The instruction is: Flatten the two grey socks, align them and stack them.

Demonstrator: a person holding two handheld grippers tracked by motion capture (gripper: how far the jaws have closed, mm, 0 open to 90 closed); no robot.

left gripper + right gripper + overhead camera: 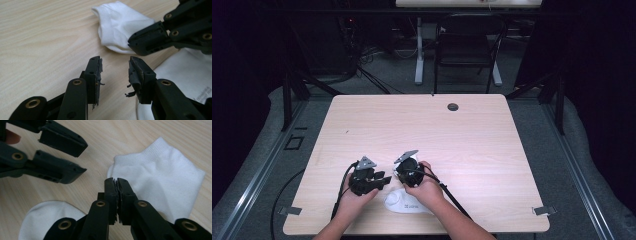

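White sock (404, 202) lies near the table's (472, 145) front edge, between the two hands; the wood beyond and to both sides is bare out to the edges. Left gripper (115, 68) held low just left of the sock, jaws spread, nothing between them. Right gripper (116, 182) sits over the sock, jaws pressed together with no cloth visibly between the tips; right hand (427, 187) wraps it from behind, forearm entering from the bottom edge.
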